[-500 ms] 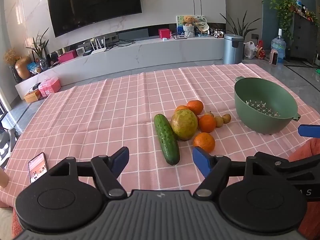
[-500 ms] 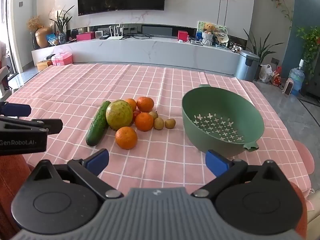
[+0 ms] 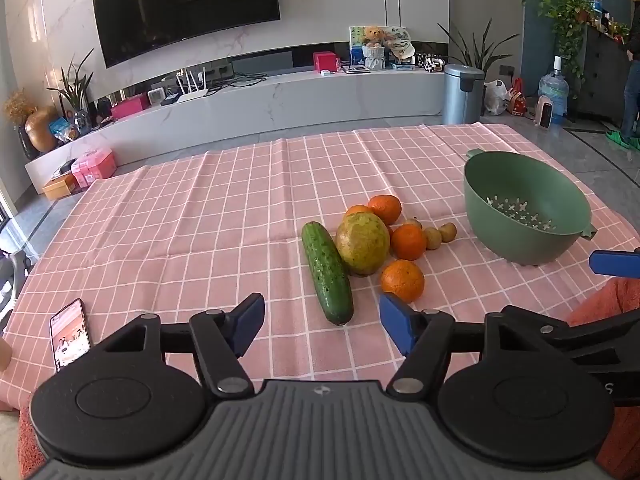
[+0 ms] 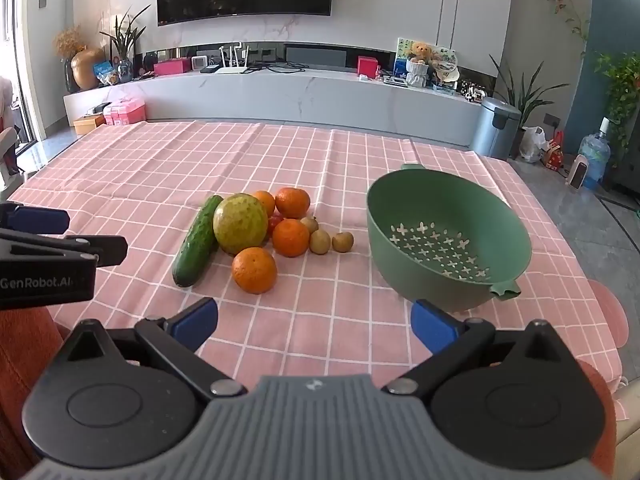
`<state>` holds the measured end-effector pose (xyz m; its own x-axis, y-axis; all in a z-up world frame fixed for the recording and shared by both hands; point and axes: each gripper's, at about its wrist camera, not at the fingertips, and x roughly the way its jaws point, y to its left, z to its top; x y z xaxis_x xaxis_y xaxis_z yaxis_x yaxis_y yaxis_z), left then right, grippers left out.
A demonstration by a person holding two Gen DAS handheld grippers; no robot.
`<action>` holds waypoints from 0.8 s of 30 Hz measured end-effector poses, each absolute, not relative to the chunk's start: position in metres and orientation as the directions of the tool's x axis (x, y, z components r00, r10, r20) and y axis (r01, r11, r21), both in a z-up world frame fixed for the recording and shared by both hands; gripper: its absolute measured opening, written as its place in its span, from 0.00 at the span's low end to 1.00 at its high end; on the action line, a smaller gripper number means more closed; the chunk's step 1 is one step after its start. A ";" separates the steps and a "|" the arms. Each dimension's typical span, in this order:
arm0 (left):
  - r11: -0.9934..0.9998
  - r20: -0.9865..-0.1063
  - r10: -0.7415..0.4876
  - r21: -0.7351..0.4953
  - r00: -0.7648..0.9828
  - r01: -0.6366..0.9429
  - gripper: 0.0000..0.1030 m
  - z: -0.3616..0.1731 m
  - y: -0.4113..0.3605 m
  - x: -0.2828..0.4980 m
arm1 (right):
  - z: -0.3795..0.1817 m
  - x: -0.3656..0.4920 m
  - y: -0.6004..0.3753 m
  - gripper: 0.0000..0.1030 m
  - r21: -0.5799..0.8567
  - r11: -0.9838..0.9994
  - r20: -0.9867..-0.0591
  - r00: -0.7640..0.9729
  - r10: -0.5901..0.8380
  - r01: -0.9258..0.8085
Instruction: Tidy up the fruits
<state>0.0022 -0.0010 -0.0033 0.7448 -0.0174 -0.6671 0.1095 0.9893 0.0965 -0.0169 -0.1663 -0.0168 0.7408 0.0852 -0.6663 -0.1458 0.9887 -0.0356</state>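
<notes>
Pink checked cloth (image 3: 200,240) covers the table in our left wrist view, and our left gripper (image 3: 322,326) hangs above its near edge, blue-padded fingers spread wide with nothing between them. Just ahead lies the cucumber (image 3: 327,272), its side touching the large yellow-green fruit (image 3: 363,243). Oranges (image 3: 402,281) cluster around that fruit, and small brown fruits (image 3: 440,235) sit on the side towards the green colander (image 3: 524,216), which stands apart from the pile at the right, tipped on the cloth. A phone (image 3: 69,334) lies face up at the near left edge.

From our right wrist view, our right gripper (image 4: 314,322) also stands wide open and holds nothing, poised over bare cloth between the nearest orange (image 4: 254,270) and the colander (image 4: 448,236). We see the cucumber (image 4: 197,242) at the left of the pile, leaning against the big fruit (image 4: 240,223). Our left gripper's body shows at the left edge.
</notes>
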 end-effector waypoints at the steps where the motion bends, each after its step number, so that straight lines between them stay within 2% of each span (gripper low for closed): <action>1: 0.989 -0.666 -0.019 0.096 0.745 0.110 0.76 -0.003 -0.001 0.002 | -0.012 -0.012 -0.163 0.96 -0.042 0.988 -0.674 0.735 0.080 -0.146; 24: 0.990 -0.663 -0.016 0.095 0.748 0.106 0.76 -0.001 0.000 0.000 | -0.012 -0.012 -0.160 0.96 -0.056 0.988 -0.681 0.729 0.069 -0.146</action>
